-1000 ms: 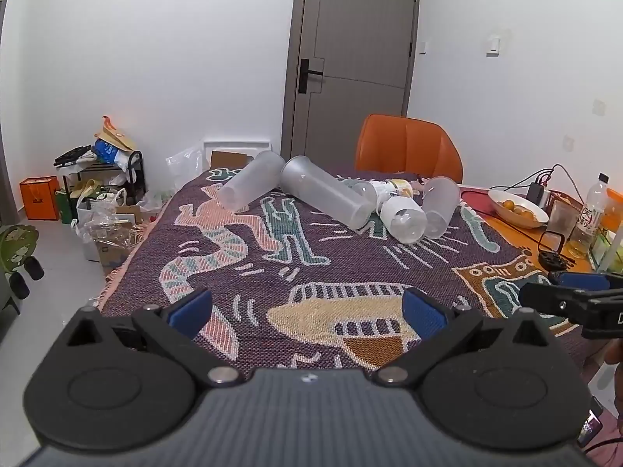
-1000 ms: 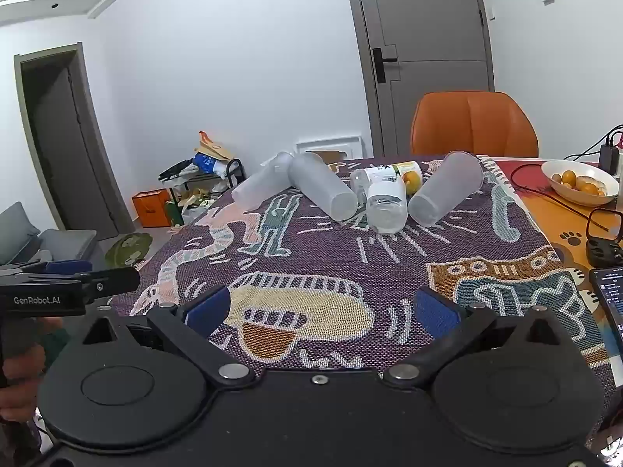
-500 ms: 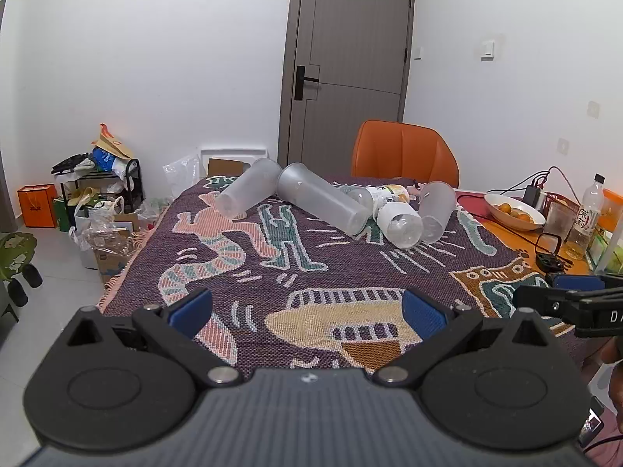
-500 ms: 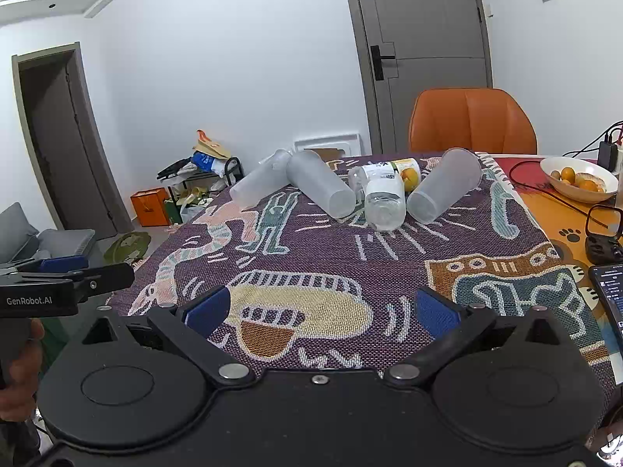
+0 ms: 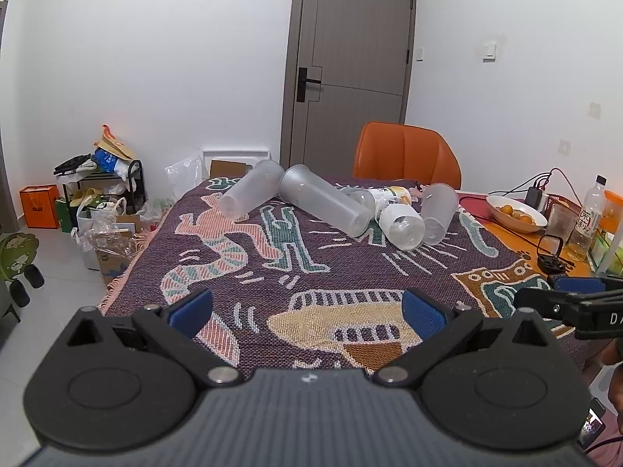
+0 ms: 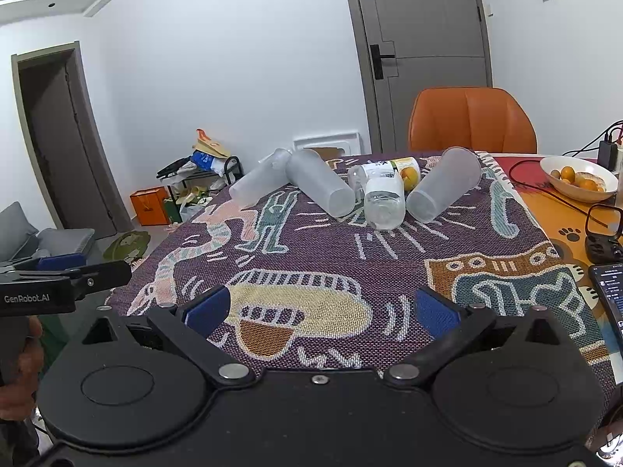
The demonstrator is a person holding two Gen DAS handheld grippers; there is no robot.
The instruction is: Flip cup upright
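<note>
Left gripper: I see its blue pads spread wide with nothing between them, held over the near edge of the woven blanket.
Right gripper: same from my other camera, fingers spread apart and empty, low over the near end of the blanket.
Cups: three frosted plastic cups lie on their sides at the far end of the blanket, well apart from both grippers. The left cup and the middle cup touch at their far ends and fan out toward me. The right cup lies with its closed base toward me. All look empty.
Bottles: a clear bottle with a white label band lies between the middle cup and the right cup, touching the right one. Behind it lies a second bottle with fruit pictured on its label; I cannot read that print.
Bowl: white, on the orange table top to the right, holding small orange fruits.
Standing bottle: upright at the right edge, with a label in Chinese characters that I cannot make out.
Writing: "GenRobot.AI" is printed on the side of the left gripper in the right wrist view.
Phone: lies at the right edge, screen lit, text too small to read.
</note>
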